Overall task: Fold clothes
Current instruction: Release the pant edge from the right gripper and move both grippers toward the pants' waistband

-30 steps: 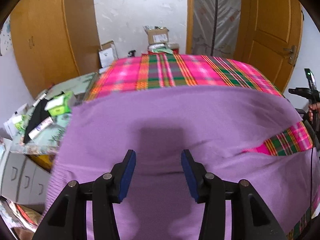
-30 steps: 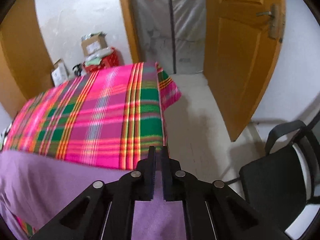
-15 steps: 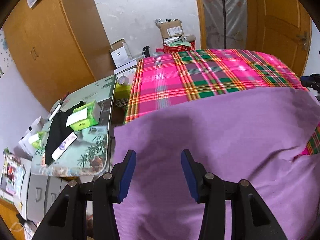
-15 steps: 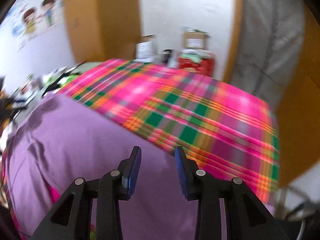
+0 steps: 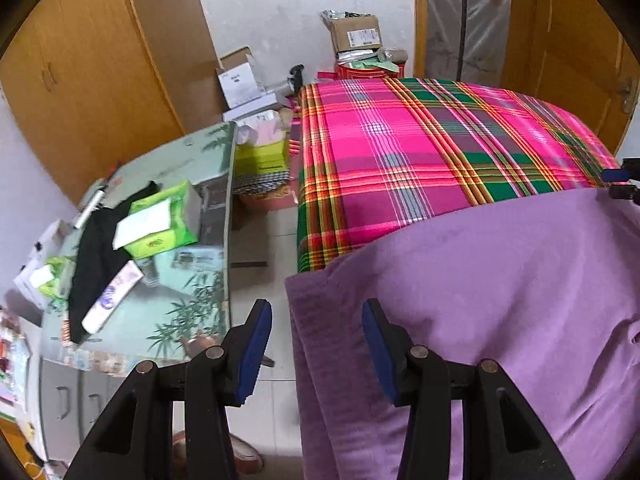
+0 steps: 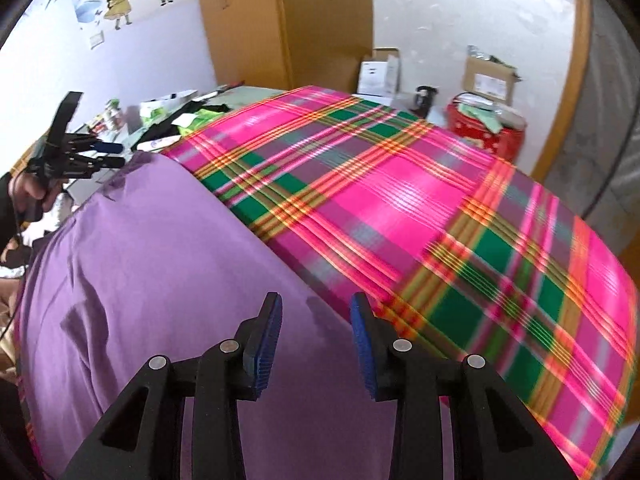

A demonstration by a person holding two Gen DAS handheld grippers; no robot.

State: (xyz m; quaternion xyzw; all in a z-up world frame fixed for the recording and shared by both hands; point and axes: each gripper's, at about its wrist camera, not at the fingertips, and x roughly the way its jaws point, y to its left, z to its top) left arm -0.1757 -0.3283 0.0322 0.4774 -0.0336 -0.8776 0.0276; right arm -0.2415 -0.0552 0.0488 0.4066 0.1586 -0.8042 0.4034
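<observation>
Right gripper [image 6: 314, 326] let go of purple garment [image 6: 160, 264], jaws now spread and empty; swung from right edge toward middle; left gripper [image 5: 316, 336] spread, empty, shifted to left hem; garment flat on plaid cloth [image 6: 420, 208]; fold likely laid, next grasp pending.

Above the plaid surface [image 5: 420, 160] you had free room; nothing stood on its far half. To your left, a narrow strip of floor [image 5: 260, 240] separated it from the cluttered glass table [image 5: 192, 184]. Boxes [image 5: 356, 34] and a red container [image 6: 486, 132] blocked the far end.
</observation>
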